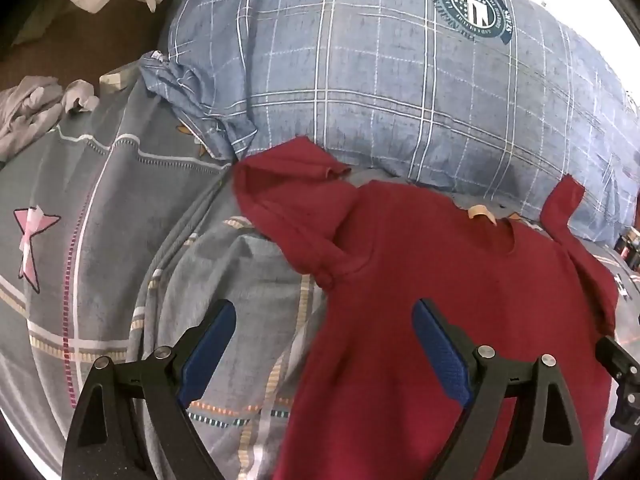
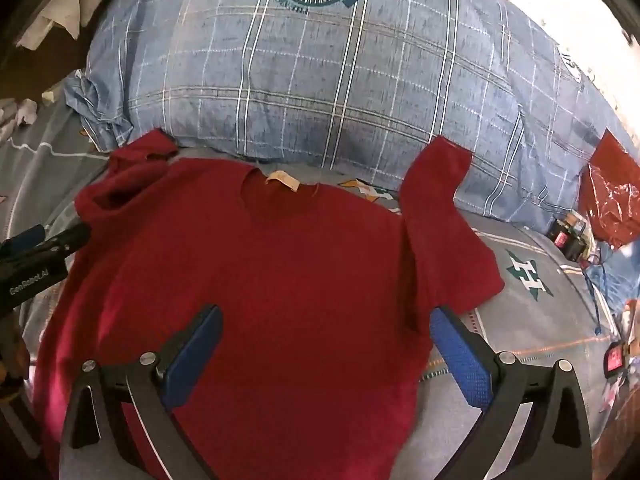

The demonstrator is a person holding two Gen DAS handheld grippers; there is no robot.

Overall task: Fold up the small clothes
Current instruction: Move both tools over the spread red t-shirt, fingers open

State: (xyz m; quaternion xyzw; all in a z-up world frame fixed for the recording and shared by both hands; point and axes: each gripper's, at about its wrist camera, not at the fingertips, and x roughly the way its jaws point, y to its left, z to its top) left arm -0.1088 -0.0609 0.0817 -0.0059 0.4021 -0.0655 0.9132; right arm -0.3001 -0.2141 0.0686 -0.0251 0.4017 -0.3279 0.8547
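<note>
A small dark red T-shirt [image 1: 448,280] lies spread flat on the bed, neck and tan label toward the pillow; it also shows in the right wrist view [image 2: 280,272]. Its left sleeve [image 1: 288,184] is crumpled and its right sleeve [image 2: 440,216] lies out flat. My left gripper [image 1: 324,320] is open and empty above the shirt's left side edge. My right gripper [image 2: 326,328] is open and empty above the shirt's lower right part. The left gripper's body [image 2: 36,260] shows at the left edge of the right wrist view.
A big blue plaid pillow [image 1: 380,80] lies just beyond the shirt. The grey patterned bedsheet [image 1: 100,200] spreads to the left. Pale crumpled clothes [image 1: 28,108] lie at the far left. A red plastic bag [image 2: 612,192] and small items sit at the right.
</note>
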